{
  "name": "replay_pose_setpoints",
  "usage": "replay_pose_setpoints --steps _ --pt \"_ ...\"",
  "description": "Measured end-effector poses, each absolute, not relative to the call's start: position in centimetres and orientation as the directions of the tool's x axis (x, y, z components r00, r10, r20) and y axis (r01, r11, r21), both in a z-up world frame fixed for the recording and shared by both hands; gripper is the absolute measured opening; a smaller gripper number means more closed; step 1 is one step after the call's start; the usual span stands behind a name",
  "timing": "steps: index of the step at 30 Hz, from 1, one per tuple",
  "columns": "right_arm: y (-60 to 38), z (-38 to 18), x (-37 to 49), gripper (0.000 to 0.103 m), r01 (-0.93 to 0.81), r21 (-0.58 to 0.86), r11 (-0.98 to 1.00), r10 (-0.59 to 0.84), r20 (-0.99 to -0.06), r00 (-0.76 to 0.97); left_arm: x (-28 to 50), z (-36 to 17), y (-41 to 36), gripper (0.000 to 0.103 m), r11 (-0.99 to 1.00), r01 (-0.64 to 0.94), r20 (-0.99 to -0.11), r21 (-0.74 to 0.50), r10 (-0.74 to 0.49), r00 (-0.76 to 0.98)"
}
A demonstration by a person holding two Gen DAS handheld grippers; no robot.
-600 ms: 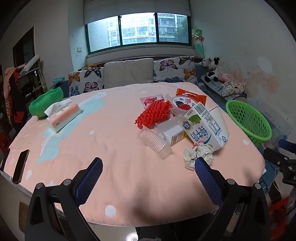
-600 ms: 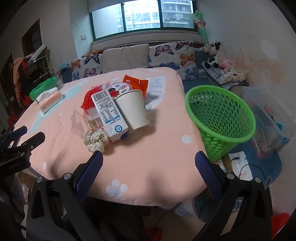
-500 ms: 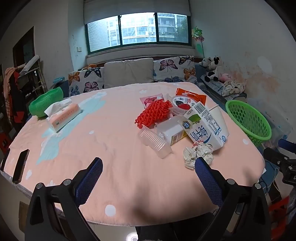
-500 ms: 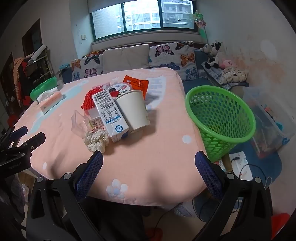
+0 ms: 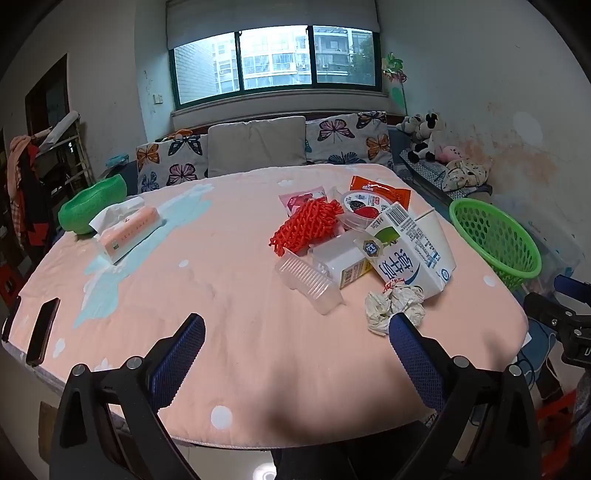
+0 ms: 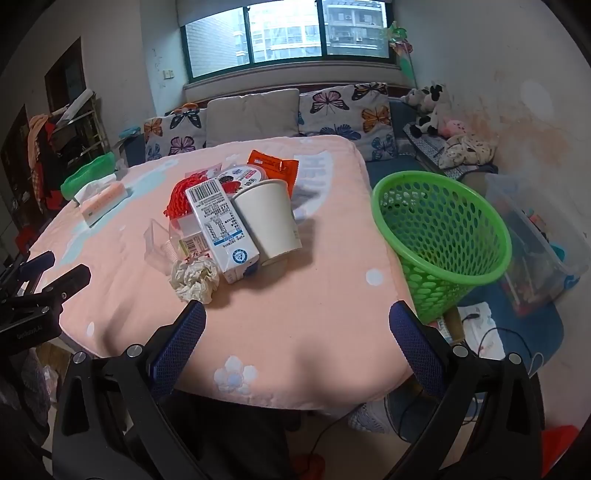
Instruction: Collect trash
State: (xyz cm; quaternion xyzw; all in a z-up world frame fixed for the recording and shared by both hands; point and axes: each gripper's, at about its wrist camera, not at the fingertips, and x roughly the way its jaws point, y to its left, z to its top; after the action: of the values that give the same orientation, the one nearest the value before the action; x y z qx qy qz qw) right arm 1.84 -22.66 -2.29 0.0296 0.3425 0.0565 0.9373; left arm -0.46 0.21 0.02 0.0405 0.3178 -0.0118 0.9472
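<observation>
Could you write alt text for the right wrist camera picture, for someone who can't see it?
A pile of trash, including a milk carton, a paper cup and crumpled paper, lies on a pink-covered table. A green mesh bin stands beside it at right. The right gripper waits in front, jaws wide open and empty.

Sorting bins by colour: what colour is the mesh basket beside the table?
Bright green basket; right wrist view.

Daylight is admitted through a wide green-framed window (image 5: 275,61) at the far wall, its roller blind (image 5: 271,14) partly lowered. A sofa (image 5: 258,147) with butterfly cushions (image 5: 349,136) is placed below it. White walls are seen, the right wall (image 5: 517,122) stained. Plush toys (image 5: 428,136) are piled at far right; a cluttered rack (image 5: 48,155) is set at left.
</observation>
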Motion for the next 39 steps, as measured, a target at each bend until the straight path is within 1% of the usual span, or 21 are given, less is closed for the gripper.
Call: replay_pose_setpoints --steps 39 --pt "-22.49 -2.7 2.37 0.099 -0.087 0.101 0.991 0.132 -0.647 0.751 -0.06 -0.51 -0.12 0.097 0.996 0.05 -0.614 0.07 0.004 0.789"
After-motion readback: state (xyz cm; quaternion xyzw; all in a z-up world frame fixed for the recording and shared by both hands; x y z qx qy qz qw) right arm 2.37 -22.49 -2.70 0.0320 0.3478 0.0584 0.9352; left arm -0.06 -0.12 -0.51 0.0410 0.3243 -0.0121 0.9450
